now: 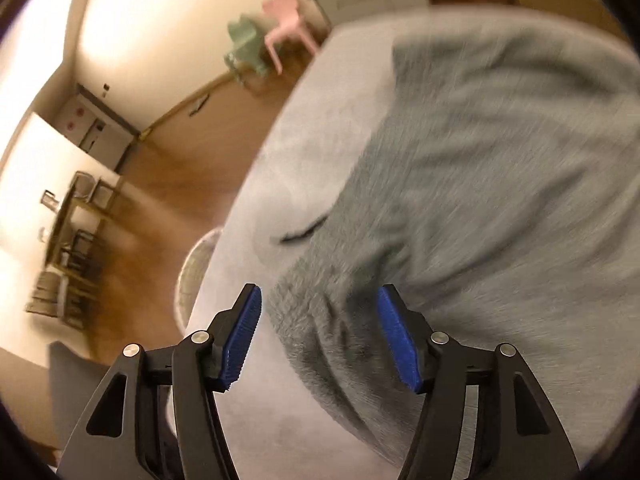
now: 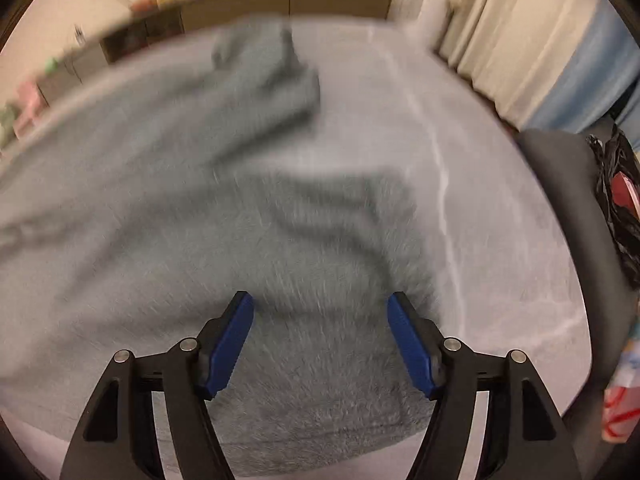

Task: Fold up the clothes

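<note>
Fuzz covers the one garment in view, a grey-green sweater (image 1: 480, 184) spread over a pale grey bed (image 1: 304, 128). I judge it soft, limp and fairly light, with a long nap that should give the pads some bite; nothing fragile, but it will sag and stretch if lifted from one point, so two holds on an edge or corner suit it better than a pinch mid-panel.

In the left view, the left gripper (image 1: 319, 300) stands wide open, holding nothing; a bunched end of the sweater, perhaps a cuff or hem corner, lies between the jaws, running off toward 2 o'clock. That bunched end looks the natural hold.

In the right view, the right gripper (image 2: 320, 306) is also spread wide and empty, above the sweater (image 2: 224, 184); a hem edge lies at 6 o'clock and a sleeve reaches toward 11 o'clock.

Count: one sweater, one bed, two grippers. Both views are motion-blurred.
</note>
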A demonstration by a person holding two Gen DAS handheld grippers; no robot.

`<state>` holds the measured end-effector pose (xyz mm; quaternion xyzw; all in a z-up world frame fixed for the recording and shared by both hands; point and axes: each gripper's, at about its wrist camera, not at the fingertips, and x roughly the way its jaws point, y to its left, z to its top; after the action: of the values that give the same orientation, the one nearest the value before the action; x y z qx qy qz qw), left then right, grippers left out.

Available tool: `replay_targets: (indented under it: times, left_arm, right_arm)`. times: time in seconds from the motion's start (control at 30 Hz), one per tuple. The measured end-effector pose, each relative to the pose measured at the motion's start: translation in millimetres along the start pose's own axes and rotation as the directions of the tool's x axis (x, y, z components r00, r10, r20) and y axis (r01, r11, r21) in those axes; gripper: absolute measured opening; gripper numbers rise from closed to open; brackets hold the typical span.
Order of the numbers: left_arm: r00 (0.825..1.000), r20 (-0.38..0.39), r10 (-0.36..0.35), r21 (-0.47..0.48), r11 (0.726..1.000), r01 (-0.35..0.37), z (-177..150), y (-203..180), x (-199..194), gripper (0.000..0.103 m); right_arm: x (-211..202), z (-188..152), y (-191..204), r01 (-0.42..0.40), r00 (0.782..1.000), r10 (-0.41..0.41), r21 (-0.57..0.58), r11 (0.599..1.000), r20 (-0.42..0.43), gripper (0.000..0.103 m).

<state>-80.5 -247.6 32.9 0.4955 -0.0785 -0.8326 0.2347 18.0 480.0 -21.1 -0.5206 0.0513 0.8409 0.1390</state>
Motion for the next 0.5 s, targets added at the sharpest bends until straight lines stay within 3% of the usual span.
replay_targets:
  times: [0.07, 0.13, 0.2, 0.3, 0.4, 0.5]
  left_arm:
    - [0.985, 0.021, -0.169, -0.037, 0.985, 0.169, -0.6, -3.9, -14.0, 0.064]
    - [0.961, 0.000, -0.277, -0.029, 0.960, 0.277, -2.0, -14.9, -13.9, 0.064]
    - [0.965, -0.048, -0.256, 0.018, 0.966, 0.257, -7.0, -27.1, -1.8, 0.064]
    - [0.973, -0.099, -0.209, 0.070, 0.974, 0.217, -15.8, -37.8, 13.8, 0.068]
    - [0.984, -0.106, -0.142, 0.069, 0.986, 0.150, -16.4, -30.7, 14.9, 0.069]
    - [0.981, -0.058, -0.187, 0.004, 0.982, 0.188, -5.6, -15.4, -1.3, 0.068]
  right_arm:
    - [-14.2, 2.9, 2.8, -0.074, 0.995, 0.074, -0.005, 0.997, 0.070, 0.071]
    - [-7.9, 2.3, 11.1, -0.136, 0.989, 0.137, -0.023, 0.990, 0.053, 0.071]
    - [10.5, 1.9, 20.1, -0.158, 0.987, 0.157, -0.043, 0.987, -0.025, 0.071]
    - [31.5, 0.4, 19.9, -0.078, 0.994, 0.072, -0.070, 0.994, -0.088, 0.072]
    - [40.2, 3.6, 1.1, -0.009, 0.995, 0.007, -0.018, 1.000, -0.098, 0.073]
    - [39.7, 8.5, -6.4, 0.047, 0.997, -0.047, -0.005, 0.999, -0.067, 0.073]
